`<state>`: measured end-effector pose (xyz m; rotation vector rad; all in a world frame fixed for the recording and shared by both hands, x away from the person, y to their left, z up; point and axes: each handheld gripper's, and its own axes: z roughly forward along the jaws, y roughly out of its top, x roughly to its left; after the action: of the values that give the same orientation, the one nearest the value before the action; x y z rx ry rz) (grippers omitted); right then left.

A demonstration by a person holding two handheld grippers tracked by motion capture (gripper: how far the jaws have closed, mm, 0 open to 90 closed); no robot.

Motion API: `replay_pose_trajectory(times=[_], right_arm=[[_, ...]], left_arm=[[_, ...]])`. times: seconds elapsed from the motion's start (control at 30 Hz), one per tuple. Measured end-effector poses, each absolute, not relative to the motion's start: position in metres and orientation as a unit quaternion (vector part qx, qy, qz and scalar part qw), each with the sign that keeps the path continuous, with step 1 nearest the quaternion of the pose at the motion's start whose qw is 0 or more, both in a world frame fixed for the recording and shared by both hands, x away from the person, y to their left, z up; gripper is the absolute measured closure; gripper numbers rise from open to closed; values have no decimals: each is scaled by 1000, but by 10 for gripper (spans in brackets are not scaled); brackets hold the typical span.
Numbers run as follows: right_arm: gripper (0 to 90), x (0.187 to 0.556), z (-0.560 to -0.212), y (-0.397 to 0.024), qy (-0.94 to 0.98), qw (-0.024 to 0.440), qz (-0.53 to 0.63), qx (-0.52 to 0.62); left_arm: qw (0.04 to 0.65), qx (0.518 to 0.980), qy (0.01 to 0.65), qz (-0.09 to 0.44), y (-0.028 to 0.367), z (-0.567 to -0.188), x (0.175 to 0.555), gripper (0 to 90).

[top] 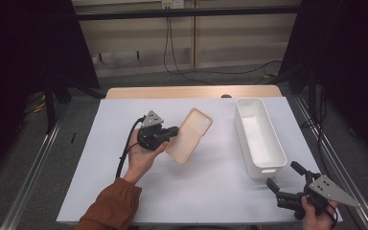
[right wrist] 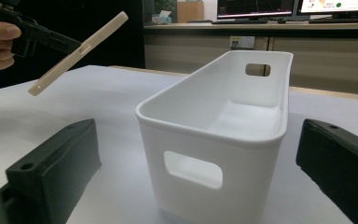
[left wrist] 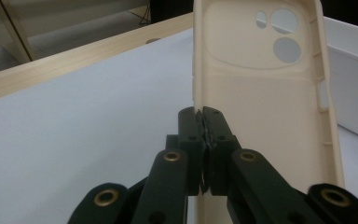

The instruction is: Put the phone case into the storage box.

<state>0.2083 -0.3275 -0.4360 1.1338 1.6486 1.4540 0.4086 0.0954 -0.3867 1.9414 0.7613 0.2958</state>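
Note:
A beige phone case (top: 189,135) hangs above the white sheet at table centre, with my left gripper (top: 171,130) shut on its left long edge. In the left gripper view the case (left wrist: 265,102) stands on end, its hollow inside and camera cutouts facing me, and the jaws pinch its side wall at my left gripper (left wrist: 202,114). A white oblong bin (top: 258,136) lies to the right. My right gripper (top: 282,176) rests open near the bin's near end. In the right gripper view the bin (right wrist: 223,126) stands between my wide-apart jaws, and the case (right wrist: 77,51) floats at upper left.
A white sheet (top: 110,143) covers the tabletop, with a wooden table edge (top: 191,91) at the back. Black curtains and metal rails flank both sides. Cables trail across the floor behind the table.

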Motion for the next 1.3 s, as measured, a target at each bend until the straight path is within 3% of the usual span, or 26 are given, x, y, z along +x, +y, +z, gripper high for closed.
replay_pose_trajectory(times=[1.3], right_arm=[[0, 226, -403, -301, 658, 306, 569, 388]], left_arm=[[545, 751, 340, 152, 163, -385, 354, 877]])
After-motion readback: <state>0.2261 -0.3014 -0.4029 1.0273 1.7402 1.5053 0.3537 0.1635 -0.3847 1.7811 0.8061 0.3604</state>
